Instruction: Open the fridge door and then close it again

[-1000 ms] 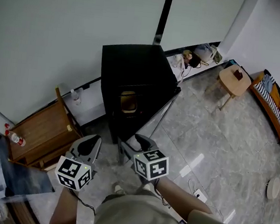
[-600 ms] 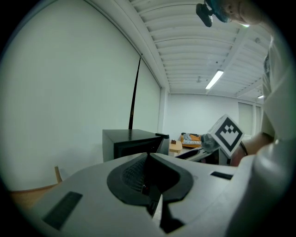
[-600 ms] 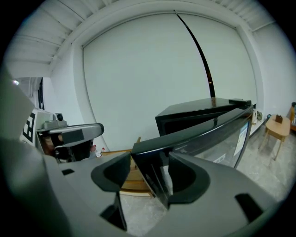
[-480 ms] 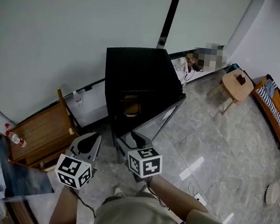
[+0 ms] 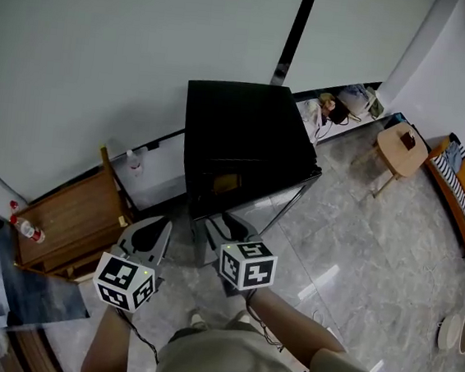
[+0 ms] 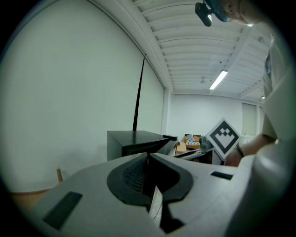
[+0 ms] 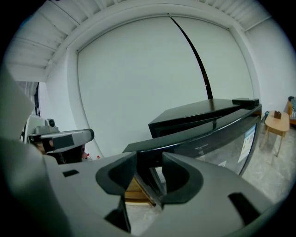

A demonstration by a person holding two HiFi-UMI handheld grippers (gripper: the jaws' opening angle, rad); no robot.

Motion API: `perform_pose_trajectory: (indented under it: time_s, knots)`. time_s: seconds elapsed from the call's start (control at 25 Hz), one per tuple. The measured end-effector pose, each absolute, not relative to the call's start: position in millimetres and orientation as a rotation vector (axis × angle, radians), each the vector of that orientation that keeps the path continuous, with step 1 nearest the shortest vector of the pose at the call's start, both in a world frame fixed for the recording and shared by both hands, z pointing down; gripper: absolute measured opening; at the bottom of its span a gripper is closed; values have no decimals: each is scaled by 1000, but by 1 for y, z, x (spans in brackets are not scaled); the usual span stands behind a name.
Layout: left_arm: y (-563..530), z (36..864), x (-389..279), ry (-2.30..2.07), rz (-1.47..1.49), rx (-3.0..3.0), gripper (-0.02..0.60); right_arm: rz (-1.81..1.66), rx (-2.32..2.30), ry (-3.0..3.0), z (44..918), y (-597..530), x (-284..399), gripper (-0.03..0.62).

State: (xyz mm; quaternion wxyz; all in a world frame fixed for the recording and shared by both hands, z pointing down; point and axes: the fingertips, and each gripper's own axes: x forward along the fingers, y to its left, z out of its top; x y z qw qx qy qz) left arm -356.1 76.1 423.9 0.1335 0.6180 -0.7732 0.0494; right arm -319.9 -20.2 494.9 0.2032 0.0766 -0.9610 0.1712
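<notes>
Fridge door [image 7: 212,136] ajar | wooden chair [image 5: 72,214] left | small table [image 5: 403,149] right

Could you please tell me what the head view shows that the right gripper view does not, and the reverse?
Only the head view shows the person's right forearm, the pale bowl on the floor and the clutter by the wall. Only the right gripper view shows the slatted ceiling and the fridge door's edge standing between the right gripper's parted jaws, which have just been closing. Both show the black fridge with its door, the round wooden stool and the left gripper.
</notes>
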Motion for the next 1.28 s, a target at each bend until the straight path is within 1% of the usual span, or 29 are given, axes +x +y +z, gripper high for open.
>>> perform_pose_trajectory:
  time_s: [0.44, 0.8, 1.2, 1.28]
  knots:
    - [64, 429, -371, -2239, 125, 1789, 14, 412, 220, -2684, 498, -35, -353, 132]
    - [57, 427, -377, -2262, 85, 1774, 14, 368, 258, -2676, 501, -53, -373, 68]
    - [55, 427, -386, -2285, 67, 1747, 14, 317, 326, -2673, 502, -75, -398, 30]
    - [56, 427, -386, -2286, 69, 1749, 14, 325, 345, -2668, 504, -80, -400, 0]
